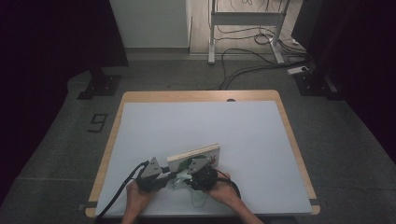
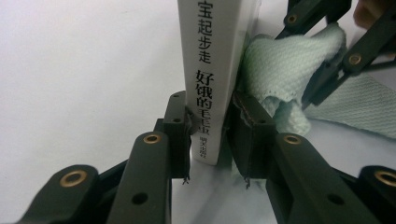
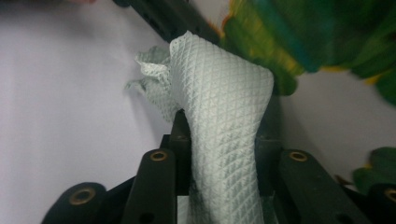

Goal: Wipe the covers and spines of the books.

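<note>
Desk (image 1: 261,140), wooden-edged and covered by a white sheet, is carrying every item near its front edge, where two forearms are entering from the bottom of the high view. Left tongs (image 1: 164,176) are sitting at the left of the group, a black cable trailing from them toward the desk's front left corner; in the left gripper view these left tongs (image 2: 210,135) are clamping the white spine of a book (image 2: 210,70), one pad pressing on each side of the spine's near end. Book (image 1: 194,156) is lying in the middle of the group, angled so that its far end is pointing toward the right, its pale page edge facing away from the person. Cloth (image 2: 280,79), pale green with a woven diamond texture, is bunching up just beside the book's right face. Right tongs (image 1: 189,173) are closing on the book from the right; in the right gripper view these right tongs (image 3: 224,140) are gripping a fold of the cloth (image 3: 224,116) and are pressing it against the book's cover (image 3: 299,37), which is printed in green and yellow.
</note>
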Available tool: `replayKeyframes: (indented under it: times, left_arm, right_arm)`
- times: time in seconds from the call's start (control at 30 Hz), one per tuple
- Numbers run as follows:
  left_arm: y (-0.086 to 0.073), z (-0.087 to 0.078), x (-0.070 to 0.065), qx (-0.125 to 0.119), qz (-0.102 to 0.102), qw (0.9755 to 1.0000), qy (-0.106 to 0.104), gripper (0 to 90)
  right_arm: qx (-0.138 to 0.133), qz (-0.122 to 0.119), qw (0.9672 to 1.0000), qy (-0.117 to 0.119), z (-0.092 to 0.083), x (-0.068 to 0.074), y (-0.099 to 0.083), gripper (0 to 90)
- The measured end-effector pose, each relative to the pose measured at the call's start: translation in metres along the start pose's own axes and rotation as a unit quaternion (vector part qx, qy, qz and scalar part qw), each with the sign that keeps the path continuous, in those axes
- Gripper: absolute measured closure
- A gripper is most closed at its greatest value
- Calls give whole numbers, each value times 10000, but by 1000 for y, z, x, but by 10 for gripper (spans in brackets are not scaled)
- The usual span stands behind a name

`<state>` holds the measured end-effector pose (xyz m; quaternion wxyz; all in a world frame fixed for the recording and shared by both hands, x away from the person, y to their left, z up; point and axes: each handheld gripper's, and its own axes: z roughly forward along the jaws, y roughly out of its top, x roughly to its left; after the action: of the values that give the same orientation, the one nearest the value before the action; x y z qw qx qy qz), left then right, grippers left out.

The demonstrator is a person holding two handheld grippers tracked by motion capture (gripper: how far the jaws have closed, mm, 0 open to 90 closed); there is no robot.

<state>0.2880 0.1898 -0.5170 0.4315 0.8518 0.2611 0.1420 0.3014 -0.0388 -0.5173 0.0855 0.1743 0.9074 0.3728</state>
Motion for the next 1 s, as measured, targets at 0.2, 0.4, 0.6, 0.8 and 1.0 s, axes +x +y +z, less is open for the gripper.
replayKeyframes:
  times: [0.2, 0.4, 0.6, 0.8, 1.0]
  left_arm:
    - [0, 0, 0, -1, 12, 10000, 2, 687]
    - [0, 0, 0, -3, 13, 10000, -1, 686]
    - [0, 0, 0, -4, 3, 10000, 1, 685]
    - [0, 0, 0, -10, -12, 10000, 9, 684]
    - [0, 0, 0, -5, -15, 10000, 9, 684]
  right_arm:
    - [-111, 217, 9996, 139, -9, -3, 0, 472]
    - [-202, 317, 9991, 218, -29, -6, 3, 331]
    - [-333, 380, 9985, 189, -49, -8, 1, 283]
    - [-533, 572, 9968, 131, -73, -15, -7, 262]
    - [-651, 778, 9948, -44, -94, -25, -17, 250]
